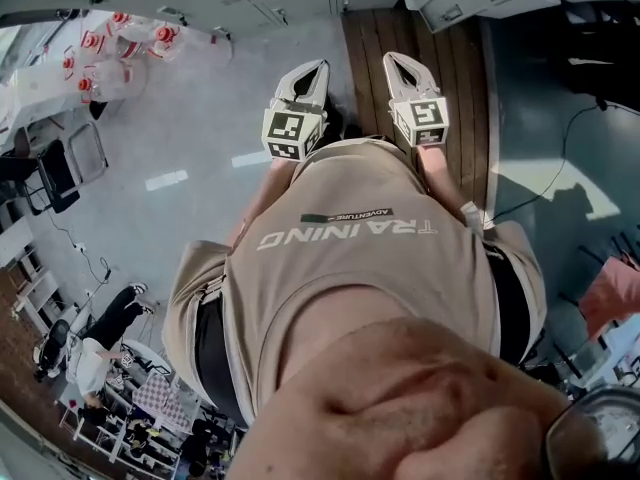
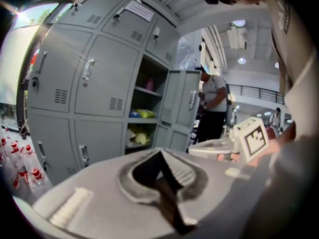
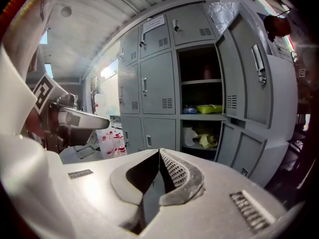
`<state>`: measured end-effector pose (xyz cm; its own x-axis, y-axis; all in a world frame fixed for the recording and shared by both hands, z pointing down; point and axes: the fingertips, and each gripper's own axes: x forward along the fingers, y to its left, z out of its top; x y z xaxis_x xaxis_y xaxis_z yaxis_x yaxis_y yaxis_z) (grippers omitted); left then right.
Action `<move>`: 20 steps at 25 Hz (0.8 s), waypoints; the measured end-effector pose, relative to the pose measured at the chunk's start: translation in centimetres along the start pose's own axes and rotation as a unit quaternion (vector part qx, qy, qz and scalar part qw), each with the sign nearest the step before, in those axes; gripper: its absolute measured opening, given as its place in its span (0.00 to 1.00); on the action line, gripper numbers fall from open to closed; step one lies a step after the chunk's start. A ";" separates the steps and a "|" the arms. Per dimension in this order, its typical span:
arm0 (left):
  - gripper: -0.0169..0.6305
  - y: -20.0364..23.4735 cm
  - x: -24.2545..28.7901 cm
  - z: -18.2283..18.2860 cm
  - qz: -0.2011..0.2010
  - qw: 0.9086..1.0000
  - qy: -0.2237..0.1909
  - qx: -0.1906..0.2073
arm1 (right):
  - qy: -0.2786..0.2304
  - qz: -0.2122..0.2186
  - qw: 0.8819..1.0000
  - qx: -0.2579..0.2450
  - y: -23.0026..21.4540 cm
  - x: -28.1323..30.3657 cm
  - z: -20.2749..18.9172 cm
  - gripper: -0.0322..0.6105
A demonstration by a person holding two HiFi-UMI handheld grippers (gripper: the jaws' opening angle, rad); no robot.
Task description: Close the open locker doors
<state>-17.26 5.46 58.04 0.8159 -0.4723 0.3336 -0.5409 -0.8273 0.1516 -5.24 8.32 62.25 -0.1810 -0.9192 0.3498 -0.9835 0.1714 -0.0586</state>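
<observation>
A bank of grey lockers (image 2: 94, 83) stands ahead. One column is open: the upper door (image 3: 249, 68) and the lower door (image 3: 251, 143) swing out to the right, and the same doors (image 2: 182, 103) show in the left gripper view. The shelves inside hold yellow items (image 3: 209, 108). My left gripper (image 2: 160, 151) is shut on nothing and points at the lockers from a distance. My right gripper (image 3: 159, 152) is also shut and empty, level with the open compartments. In the head view both grippers (image 1: 305, 78) (image 1: 405, 68) are held side by side in front of my torso.
Red-capped water bottles (image 1: 120, 48) stand on the floor left of the lockers, also in the right gripper view (image 3: 112, 141). A person (image 2: 212, 108) stands beyond the open doors. A wooden floor strip (image 1: 420, 58) runs under the grippers. Chairs (image 1: 60, 168) sit far left.
</observation>
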 end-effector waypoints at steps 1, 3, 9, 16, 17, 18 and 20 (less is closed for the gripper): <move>0.02 0.4 0.6 0.3 -0.005 1.000 -0.002 -0.002 | 0.004 -0.006 1.000 0.004 -0.4 0.4 0.2 0.07; 0.02 1.4 1.9 1.5 -0.017 1.000 -0.009 -0.002 | 0.006 -0.015 1.000 0.010 -1.2 1.3 1.2 0.07; 0.02 6.4 5.0 4.3 -0.042 0.999 -0.020 0.021 | -0.009 -0.039 0.999 0.005 -2.8 7.0 5.4 0.07; 0.02 12.3 7.7 4.6 -0.045 0.999 -0.009 0.023 | -0.036 -0.051 0.998 0.014 -3.6 12.6 8.9 0.07; 0.02 12.7 8.0 4.8 -0.047 0.999 -0.009 0.025 | -0.037 -0.052 0.998 0.014 -3.8 12.9 9.0 0.07; 0.02 12.8 8.2 5.0 -0.049 0.998 -0.009 0.028 | -0.035 -0.054 0.998 0.014 -4.0 13.0 8.9 0.07; 0.02 12.7 8.5 5.5 -0.053 0.998 -0.010 0.034 | -0.027 -0.062 0.998 0.017 -4.8 12.6 8.5 0.07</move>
<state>-16.07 -10.78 57.71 0.8724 -0.3859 0.3001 -0.4363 -0.8915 0.1219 -2.83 -7.15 58.97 -0.0580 -0.9504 0.3055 -0.9978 0.0449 -0.0497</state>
